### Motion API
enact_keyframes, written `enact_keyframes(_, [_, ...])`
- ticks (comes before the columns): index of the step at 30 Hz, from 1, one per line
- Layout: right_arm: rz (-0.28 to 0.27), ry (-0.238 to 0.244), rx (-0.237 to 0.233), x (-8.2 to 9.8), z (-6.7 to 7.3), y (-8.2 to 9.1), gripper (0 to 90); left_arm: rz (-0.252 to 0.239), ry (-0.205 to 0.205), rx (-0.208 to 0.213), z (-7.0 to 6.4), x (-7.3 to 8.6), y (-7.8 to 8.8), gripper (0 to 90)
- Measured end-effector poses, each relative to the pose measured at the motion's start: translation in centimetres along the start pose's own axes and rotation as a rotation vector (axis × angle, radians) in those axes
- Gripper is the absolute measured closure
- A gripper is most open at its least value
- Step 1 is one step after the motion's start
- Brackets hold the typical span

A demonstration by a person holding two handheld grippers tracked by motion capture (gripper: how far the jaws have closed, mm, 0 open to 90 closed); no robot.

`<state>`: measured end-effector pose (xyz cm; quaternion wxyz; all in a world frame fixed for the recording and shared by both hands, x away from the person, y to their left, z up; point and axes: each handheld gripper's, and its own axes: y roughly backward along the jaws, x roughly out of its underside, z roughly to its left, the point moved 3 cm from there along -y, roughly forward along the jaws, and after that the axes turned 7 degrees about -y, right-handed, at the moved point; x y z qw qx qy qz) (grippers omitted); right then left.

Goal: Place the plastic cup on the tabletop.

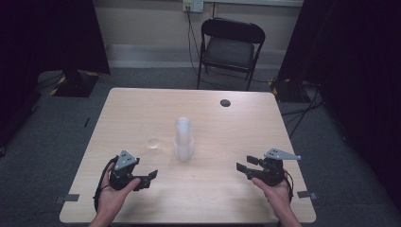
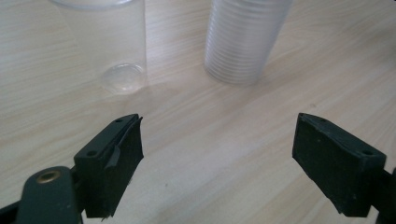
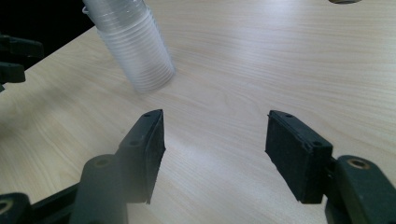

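Observation:
A tall stack of clear plastic cups (image 1: 183, 139) stands upright at the middle of the wooden table (image 1: 222, 194). A single clear cup (image 1: 153, 143) stands just left of it. My left gripper (image 1: 149, 178) rests near the front left edge, pointing toward the cups, open and empty. In the left gripper view the single cup (image 2: 116, 51) and the stack (image 2: 243, 37) lie ahead of the open left gripper (image 2: 217, 123). My right gripper (image 1: 243, 163) sits at the front right, open and empty. In the right gripper view the right gripper (image 3: 215, 116) faces the stack (image 3: 135, 46), well short of it.
A dark round hole (image 1: 225, 102) marks the table's far right part. A black folding chair (image 1: 229, 47) stands behind the table, with cables on the floor around it. Black curtains hang at both sides. The other hand's gripper (image 3: 14, 56) shows at the left edge of the right gripper view.

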<state>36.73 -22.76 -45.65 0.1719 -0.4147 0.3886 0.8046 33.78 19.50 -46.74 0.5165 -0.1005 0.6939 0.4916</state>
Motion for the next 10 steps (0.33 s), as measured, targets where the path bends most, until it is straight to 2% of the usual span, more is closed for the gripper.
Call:
enact_keyframes(4, [0.007, 0.011, 0.009, 0.2, 0.0, -0.1, 37.3, 0.026, -0.039, 0.012, -0.4, 0.9, -0.4, 16.1])
enact_keyframes(10, [0.022, 0.027, 0.039, 0.6, -0.4, -0.6, 32.5, 0.045, -0.044, 0.033, -0.7, 1.4, -0.9, 16.3])
